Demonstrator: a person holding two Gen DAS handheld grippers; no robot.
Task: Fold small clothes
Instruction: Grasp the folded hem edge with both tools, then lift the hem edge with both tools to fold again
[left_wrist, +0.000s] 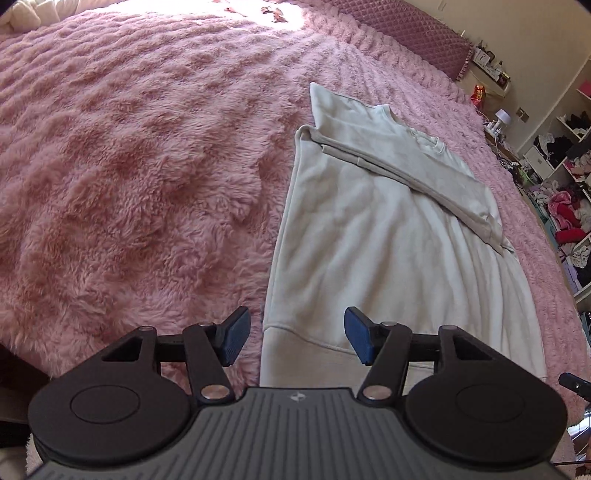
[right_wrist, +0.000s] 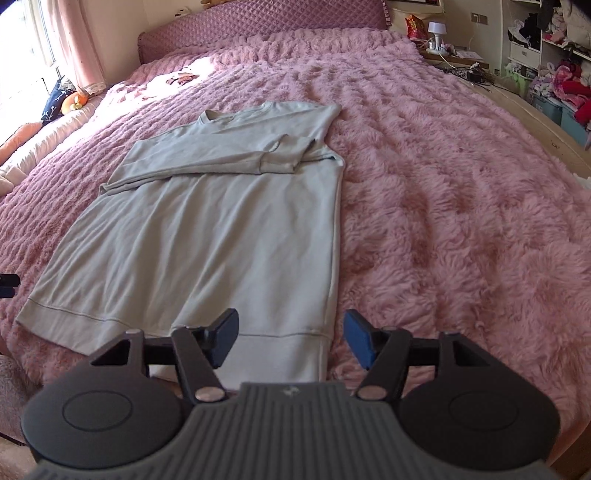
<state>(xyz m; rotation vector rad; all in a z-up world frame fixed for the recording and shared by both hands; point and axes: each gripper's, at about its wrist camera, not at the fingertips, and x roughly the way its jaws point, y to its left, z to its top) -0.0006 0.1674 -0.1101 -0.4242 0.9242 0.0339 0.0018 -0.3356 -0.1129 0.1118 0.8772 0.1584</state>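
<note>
A pale cream sweatshirt (left_wrist: 373, 236) lies flat on the fluffy pink bedspread (left_wrist: 129, 166), both sleeves folded across its chest. In the right wrist view the same sweatshirt (right_wrist: 207, 236) looks light grey, neck toward the headboard. My left gripper (left_wrist: 297, 338) is open over the hem's left corner, nothing between its blue pads. My right gripper (right_wrist: 290, 338) is open over the hem's right corner, holding nothing. Neither touches the cloth as far as I can see.
A quilted purple headboard (right_wrist: 258, 20) closes the bed's far end. A bedside table with a lamp (right_wrist: 437, 31) and cables stands at the far right. Shelves crammed with clothes (right_wrist: 561, 66) line the right wall. Curtains and cushions (right_wrist: 70, 96) sit at the left.
</note>
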